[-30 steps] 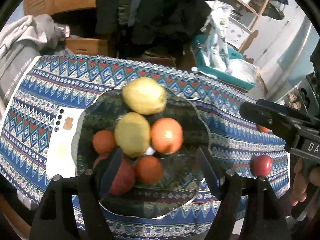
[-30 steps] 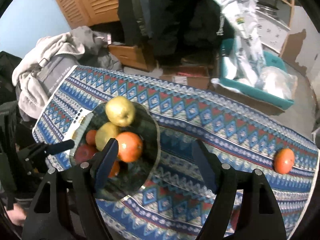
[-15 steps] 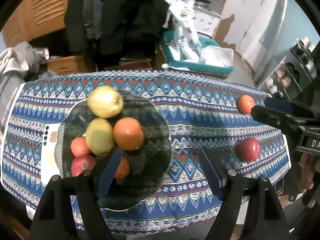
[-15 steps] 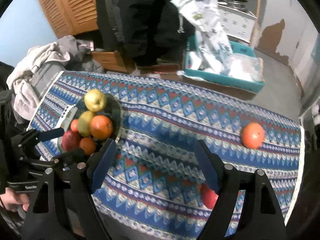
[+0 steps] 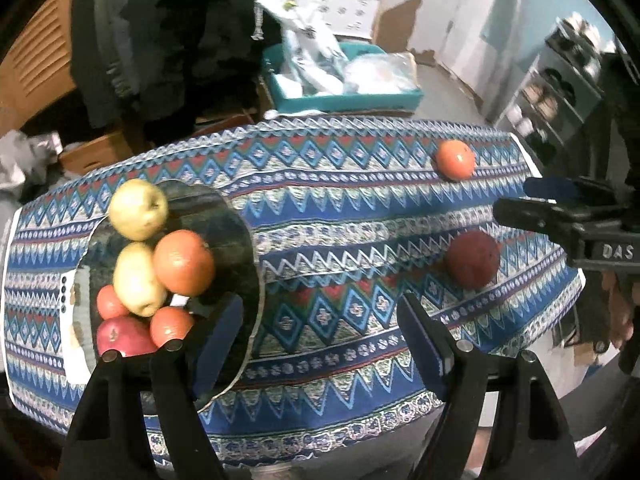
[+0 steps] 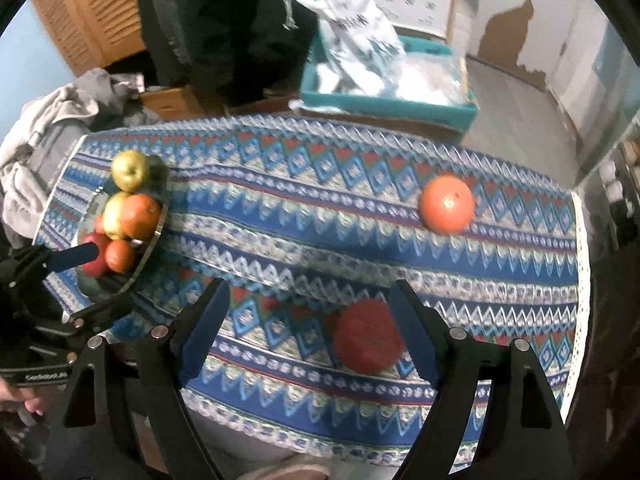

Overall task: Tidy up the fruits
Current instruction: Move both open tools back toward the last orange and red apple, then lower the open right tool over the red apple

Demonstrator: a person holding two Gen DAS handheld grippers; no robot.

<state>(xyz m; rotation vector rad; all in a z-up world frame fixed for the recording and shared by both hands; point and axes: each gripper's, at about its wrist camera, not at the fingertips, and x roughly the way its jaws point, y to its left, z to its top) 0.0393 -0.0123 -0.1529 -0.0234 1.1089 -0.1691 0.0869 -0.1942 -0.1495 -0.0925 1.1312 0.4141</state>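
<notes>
Nearest the right wrist camera, the right tongs (image 6: 308, 332) stand wide apart and hold nothing, with a dark red apple (image 6: 369, 335) on the patterned tablecloth (image 6: 304, 208) just inside the right finger. The left tongs (image 5: 320, 340) are likewise spread wide and empty over the table's near edge, their left finger over the rim of the glass plate (image 5: 240, 236). That plate carries yellow apples, oranges and a red apple (image 5: 120, 336). Farther off, a lone orange (image 6: 448, 204) rests near the table's far right side. Beyond the table sits a teal bin (image 6: 400, 100) of plastic bags.
</notes>
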